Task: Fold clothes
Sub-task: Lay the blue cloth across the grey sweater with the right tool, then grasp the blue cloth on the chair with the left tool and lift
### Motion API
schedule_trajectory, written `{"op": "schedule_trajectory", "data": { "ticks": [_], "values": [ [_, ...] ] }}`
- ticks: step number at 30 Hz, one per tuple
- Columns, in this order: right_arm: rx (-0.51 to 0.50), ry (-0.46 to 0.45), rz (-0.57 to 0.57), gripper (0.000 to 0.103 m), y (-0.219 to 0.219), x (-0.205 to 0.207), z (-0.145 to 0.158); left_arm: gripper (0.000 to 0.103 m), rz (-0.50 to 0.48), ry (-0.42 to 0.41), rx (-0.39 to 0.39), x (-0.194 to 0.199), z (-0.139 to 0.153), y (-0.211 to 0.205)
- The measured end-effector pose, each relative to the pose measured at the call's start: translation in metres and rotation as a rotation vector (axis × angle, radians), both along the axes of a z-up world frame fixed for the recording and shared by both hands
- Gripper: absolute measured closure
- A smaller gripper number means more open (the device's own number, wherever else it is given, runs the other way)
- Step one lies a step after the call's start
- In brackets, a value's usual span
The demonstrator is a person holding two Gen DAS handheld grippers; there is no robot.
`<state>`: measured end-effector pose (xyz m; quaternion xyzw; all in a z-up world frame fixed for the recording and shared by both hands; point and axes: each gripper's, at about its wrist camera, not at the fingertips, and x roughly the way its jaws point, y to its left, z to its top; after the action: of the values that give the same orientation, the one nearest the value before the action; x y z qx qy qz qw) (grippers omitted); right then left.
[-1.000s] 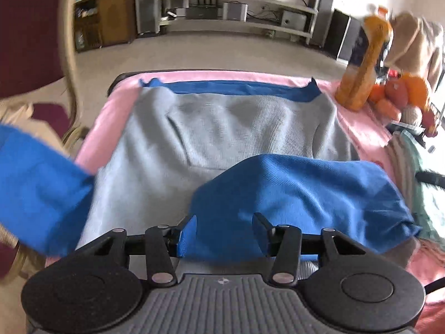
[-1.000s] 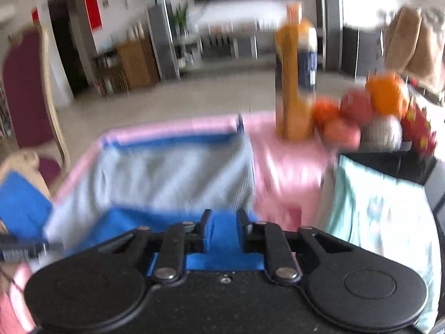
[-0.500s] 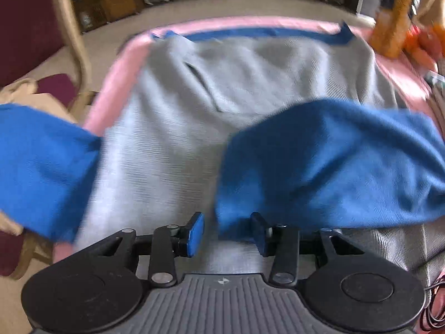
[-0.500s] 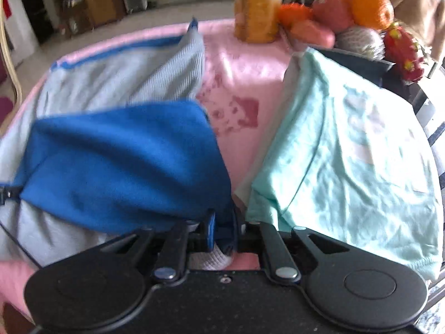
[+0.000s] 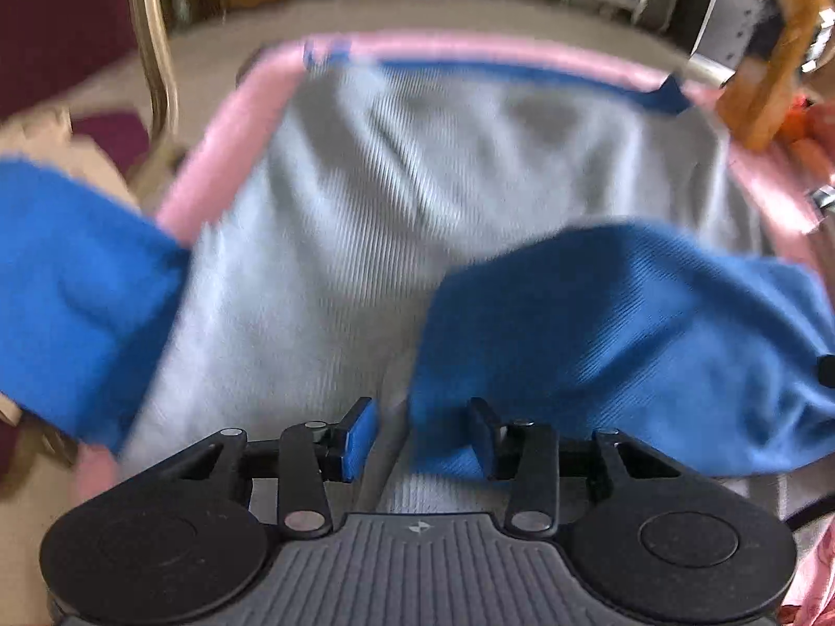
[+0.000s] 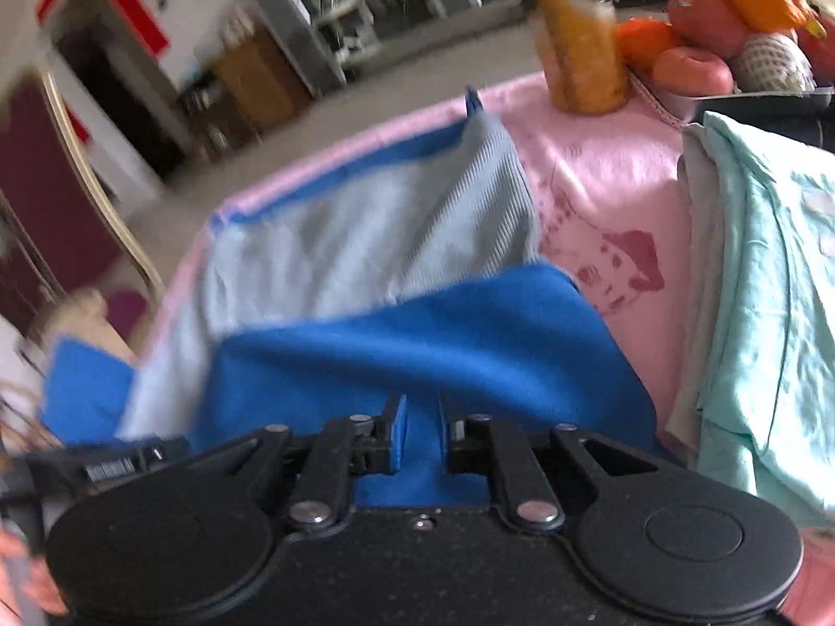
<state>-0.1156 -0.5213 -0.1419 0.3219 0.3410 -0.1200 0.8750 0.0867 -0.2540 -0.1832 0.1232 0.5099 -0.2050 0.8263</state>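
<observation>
Your right hand-held gripper [image 6: 420, 435] is pinching the blue ribbed sleeve [image 6: 428, 349] lying over the grey ribbed sweater [image 6: 365, 240]; your left hand-held gripper [image 5: 420, 438] is hanging apart, with the sleeve [image 5: 626, 334] at its three o'clock.

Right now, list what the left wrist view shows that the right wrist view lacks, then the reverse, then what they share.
Left wrist only: the left gripper, open, grey knit between its jaws, one finger at the folded blue sleeve's edge.
Right wrist only: the right gripper, nearly closed over blue cloth; the mint shirt; the fruit bowl.
Both: the grey sweater, the pink cloth, the orange bottle.
</observation>
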Motion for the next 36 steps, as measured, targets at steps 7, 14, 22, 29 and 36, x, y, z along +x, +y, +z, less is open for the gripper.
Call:
{"op": "schedule_trajectory", "data": {
  "ticks": [7, 14, 22, 29, 36],
  "values": [
    [-0.07, 0.089, 0.005, 0.088, 0.013, 0.009, -0.005, 0.06, 0.074, 0.042, -0.056, 0.004, 0.023, 0.033],
    [-0.027, 0.007, -0.036, 0.064, 0.037, 0.015, 0.052, 0.059, 0.25, -0.049, -0.232, 0.009, 0.096, 0.148],
    [0.056, -0.112, 0.097, 0.059, 0.125, 0.091, 0.112, 0.061, 0.57, -0.073, -0.524, 0.074, 0.126, 0.309],
    [0.038, -0.28, 0.184, 0.057, 0.208, 0.138, 0.129, 0.07, 0.75, -0.037, -0.712, 0.148, 0.085, 0.39],
    [0.036, -0.267, 0.229, 0.053, 0.235, 0.163, 0.117, 0.073, 0.775, -0.029, -0.716, 0.191, 0.06, 0.394]
  ]
}}
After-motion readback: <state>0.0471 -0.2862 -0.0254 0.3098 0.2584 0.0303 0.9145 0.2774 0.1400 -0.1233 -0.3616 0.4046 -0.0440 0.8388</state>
